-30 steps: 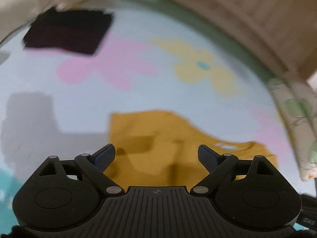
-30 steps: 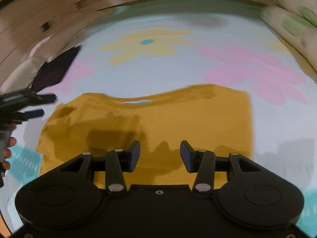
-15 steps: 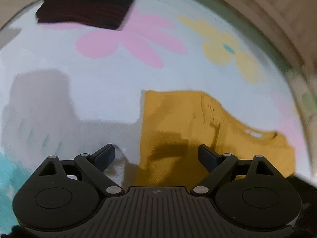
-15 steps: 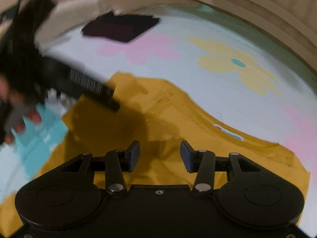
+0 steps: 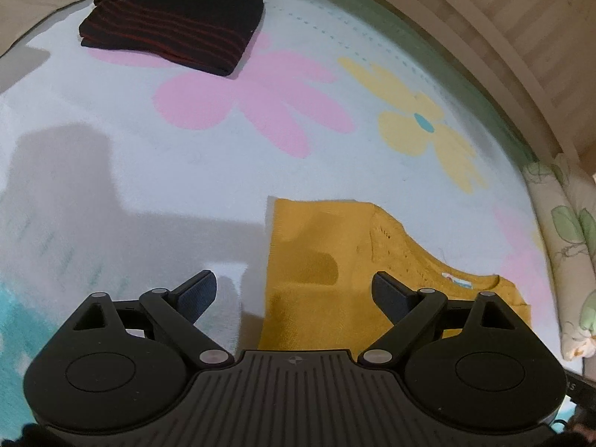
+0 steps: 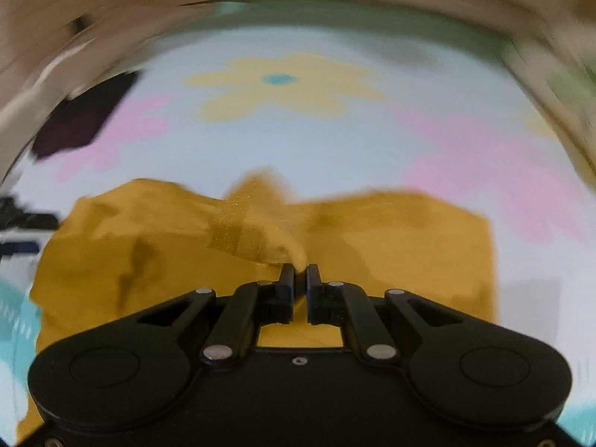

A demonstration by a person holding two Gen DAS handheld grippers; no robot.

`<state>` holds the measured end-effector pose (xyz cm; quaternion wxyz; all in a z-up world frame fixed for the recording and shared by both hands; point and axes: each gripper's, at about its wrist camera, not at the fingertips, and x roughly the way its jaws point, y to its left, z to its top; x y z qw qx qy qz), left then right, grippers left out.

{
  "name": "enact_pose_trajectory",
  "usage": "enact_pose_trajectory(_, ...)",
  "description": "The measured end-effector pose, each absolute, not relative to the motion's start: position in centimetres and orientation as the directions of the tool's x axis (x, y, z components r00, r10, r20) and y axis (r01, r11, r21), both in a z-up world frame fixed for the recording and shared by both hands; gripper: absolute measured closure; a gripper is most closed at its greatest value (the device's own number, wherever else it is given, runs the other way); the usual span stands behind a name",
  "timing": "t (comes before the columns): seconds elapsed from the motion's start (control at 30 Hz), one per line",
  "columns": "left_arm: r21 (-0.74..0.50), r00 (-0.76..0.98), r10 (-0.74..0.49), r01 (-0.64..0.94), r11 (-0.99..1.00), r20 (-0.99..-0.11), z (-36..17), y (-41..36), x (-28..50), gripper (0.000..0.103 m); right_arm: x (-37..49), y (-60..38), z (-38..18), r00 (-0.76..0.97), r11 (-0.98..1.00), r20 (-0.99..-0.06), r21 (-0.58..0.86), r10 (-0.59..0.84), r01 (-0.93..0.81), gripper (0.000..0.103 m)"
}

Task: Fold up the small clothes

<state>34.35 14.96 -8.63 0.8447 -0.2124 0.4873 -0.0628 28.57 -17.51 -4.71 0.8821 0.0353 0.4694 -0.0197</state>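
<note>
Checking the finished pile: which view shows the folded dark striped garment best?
The left wrist view: the folded dark striped garment lies sharp at top left, red stripes and stacked edges clear. The right wrist view shows only a blurred dark patch at far left.

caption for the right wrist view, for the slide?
Right gripper, jaws just closed, pinches a raised fold of the mustard top on the flowered blanket.

A mustard-yellow knit top [image 5: 316,260] lies spread on the flowered surface, one fold of it lifted into a peak [image 6: 260,231]. Well apart, a dark red-striped garment [image 5: 171,28] rests neatly folded.
</note>
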Motion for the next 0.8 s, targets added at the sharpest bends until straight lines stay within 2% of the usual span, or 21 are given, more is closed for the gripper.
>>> enact_pose_trajectory(0.1,-0.398,0.512,-0.298,-0.096,0.912,-0.806,-8.6,14.6,34.5,0.013,27.3,-22.2,-5.7,0.490,0.978,-0.872,0.116,0.015,0.176,0.078)
enact_pose_trajectory(0.2,-0.379,0.519,-0.286,-0.080,0.922,-0.805,-8.3,14.3,34.5,0.013,26.6,-25.3,-5.4,0.523,0.951,-0.852,0.168,0.008,0.259,0.051)
enact_pose_trajectory(0.23,-0.373,0.523,-0.282,-0.076,0.925,-0.805,-8.3,14.2,34.5,0.013,26.4,-26.0,-4.9,0.551,0.941,-0.834,0.197,0.013,0.276,0.049)
enact_pose_trajectory(0.4,-0.334,0.531,-0.255,-0.056,0.941,-0.808,-8.1,14.2,34.5,0.013,26.5,-27.1,-4.5,0.625,0.909,-0.778,0.303,0.063,0.285,0.049)
enact_pose_trajectory(0.67,-0.289,0.551,-0.198,-0.082,0.954,-0.810,-8.0,16.0,34.8,0.013,27.2,-27.1,-6.9,0.541,0.917,-0.837,0.277,0.084,0.286,0.049)
enact_pose_trajectory(0.77,-0.302,0.559,-0.192,-0.111,0.947,-0.807,-7.9,16.8,34.9,0.013,27.0,-26.9,-7.6,0.522,0.920,-0.848,0.274,0.093,0.281,0.059)
enact_pose_trajectory(0.8,-0.306,0.561,-0.191,-0.118,0.945,-0.805,-7.9,17.0,34.9,0.013,26.9,-26.7,-7.6,0.521,0.926,-0.849,0.260,0.085,0.273,0.071)
